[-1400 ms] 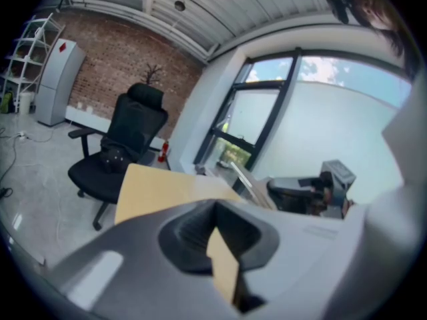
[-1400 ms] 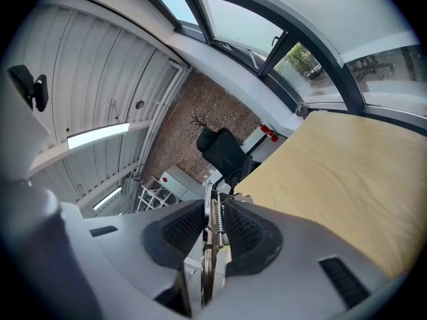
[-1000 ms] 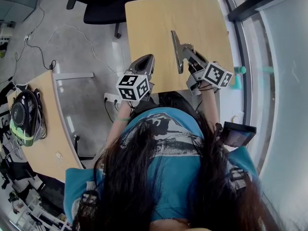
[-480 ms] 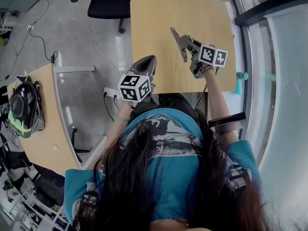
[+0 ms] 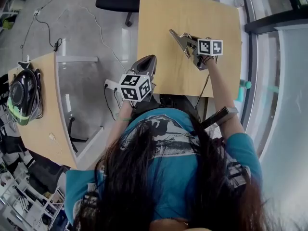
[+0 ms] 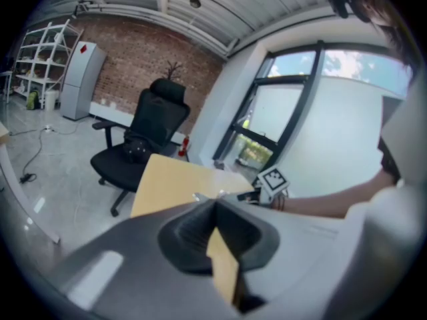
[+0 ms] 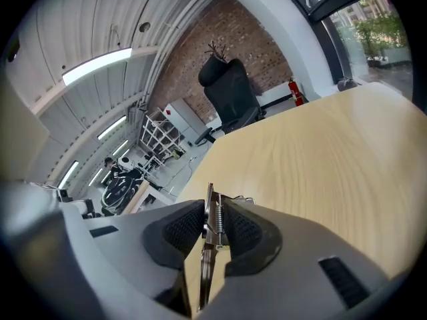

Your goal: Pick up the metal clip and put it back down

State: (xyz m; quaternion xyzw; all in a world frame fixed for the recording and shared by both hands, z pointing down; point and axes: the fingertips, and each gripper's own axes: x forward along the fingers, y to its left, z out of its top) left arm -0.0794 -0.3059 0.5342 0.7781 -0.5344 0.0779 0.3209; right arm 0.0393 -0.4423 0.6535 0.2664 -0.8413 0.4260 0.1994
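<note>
The right gripper (image 5: 191, 42) squeezes the metal clip (image 5: 178, 39) between its two dark pads. The jaws are partly closed, tight on the clip's sides. In the right gripper view the clip (image 7: 209, 202) stands on its thin edge in the right gripper (image 7: 215, 227), with its little spring showing. It is over the wooden table (image 5: 211, 18). I cannot tell if it touches the wood. The left gripper (image 5: 146, 65) is by the table's near edge with its tips together, holding nothing. Both cubes show black and white squares.
</note>
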